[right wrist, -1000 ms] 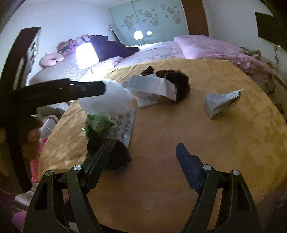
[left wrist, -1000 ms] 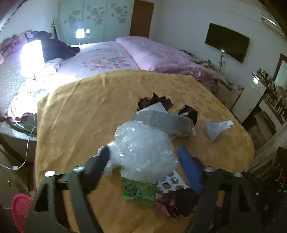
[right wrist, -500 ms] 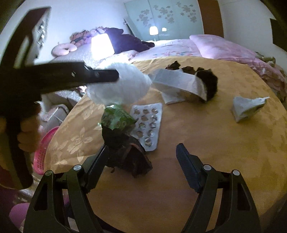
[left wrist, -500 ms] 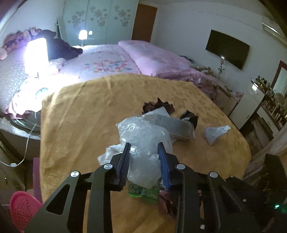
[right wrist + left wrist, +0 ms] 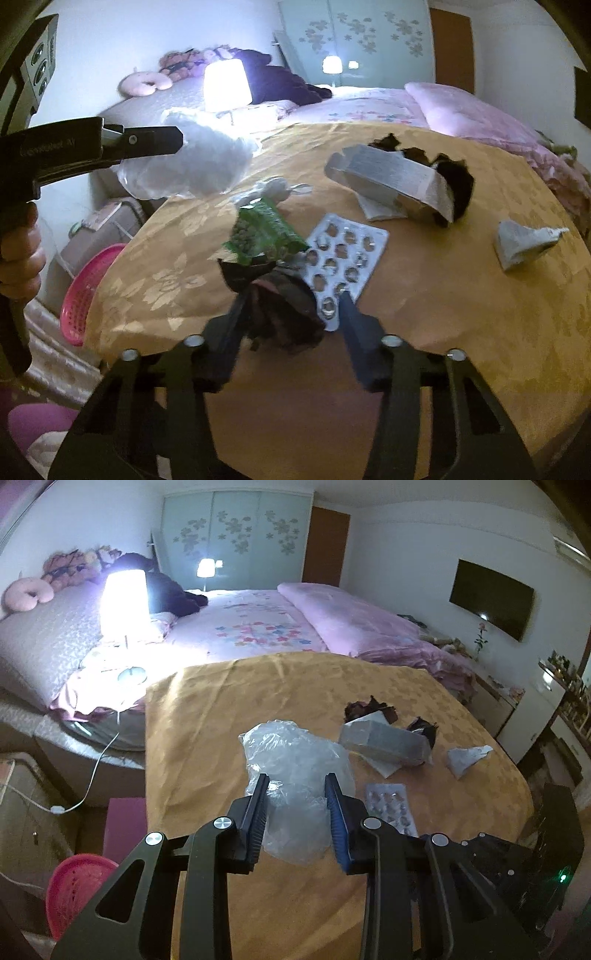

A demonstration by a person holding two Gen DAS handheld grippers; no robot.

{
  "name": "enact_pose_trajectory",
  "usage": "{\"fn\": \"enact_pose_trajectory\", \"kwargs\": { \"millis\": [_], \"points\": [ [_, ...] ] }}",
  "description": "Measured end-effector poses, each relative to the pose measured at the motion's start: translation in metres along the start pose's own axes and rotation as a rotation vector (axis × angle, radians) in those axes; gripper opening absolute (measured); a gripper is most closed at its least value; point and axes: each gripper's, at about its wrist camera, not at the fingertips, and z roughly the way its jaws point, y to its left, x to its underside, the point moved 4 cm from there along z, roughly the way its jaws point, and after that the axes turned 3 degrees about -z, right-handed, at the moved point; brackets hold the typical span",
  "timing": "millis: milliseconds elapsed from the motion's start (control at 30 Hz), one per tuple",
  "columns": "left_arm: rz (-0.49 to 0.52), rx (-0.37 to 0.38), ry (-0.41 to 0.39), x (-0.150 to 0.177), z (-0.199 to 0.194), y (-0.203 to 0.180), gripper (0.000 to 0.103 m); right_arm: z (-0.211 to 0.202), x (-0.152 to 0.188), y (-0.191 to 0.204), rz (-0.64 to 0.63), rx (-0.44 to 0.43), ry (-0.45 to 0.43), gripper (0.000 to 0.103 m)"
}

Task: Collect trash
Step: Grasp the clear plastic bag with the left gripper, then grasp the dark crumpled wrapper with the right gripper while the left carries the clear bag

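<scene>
Left claw (image 5: 295,805) pinches the crumpled clear plastic bag (image 5: 295,768), lifted off the yellow-clothed counter (image 5: 207,731). Right claw (image 5: 291,314) – jaws just closing – grips the dark crumpled wrapper (image 5: 284,299); pink basket (image 5: 88,291) lies toward nine o'clock.

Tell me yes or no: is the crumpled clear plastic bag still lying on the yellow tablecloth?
No: the left tongs grip the clear plastic bag and hold it in the air past the edge of the yellow tablecloth.
</scene>
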Motion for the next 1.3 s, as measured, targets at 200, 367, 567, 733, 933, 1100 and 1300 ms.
{"fn": "enact_pose_trajectory", "kwargs": {
  "millis": [200,367,567,733,933,1100,1300],
  "points": [
    [-0.023,-0.028,-0.007,0.012,-0.012,0.017,0.029,0.001,-0.004,0.002,0.006,-0.024,0.005,0.031],
    [-0.038,-0.056,-0.015,0.022,-0.024,0.029,0.029,-0.008,-0.007,0.008,0.003,-0.041,-0.015,0.030],
    [-0.062,-0.087,-0.030,0.034,-0.042,0.045,0.029,-0.020,-0.013,0.023,-0.024,-0.075,-0.047,0.030],
    [-0.090,-0.121,-0.032,0.048,-0.056,0.062,0.029,-0.019,-0.017,0.035,-0.050,-0.099,-0.045,0.029],
    [-0.143,-0.147,-0.018,0.062,-0.064,0.084,0.029,-0.007,-0.018,0.047,-0.070,-0.116,-0.017,0.030],
    [-0.166,-0.154,-0.017,0.067,-0.067,0.094,0.029,0.005,-0.018,0.051,-0.077,-0.113,0.015,0.032],
    [-0.172,-0.171,-0.028,0.071,-0.075,0.099,0.029,0.004,-0.020,0.054,-0.088,-0.101,0.016,0.031]
  ]
}}
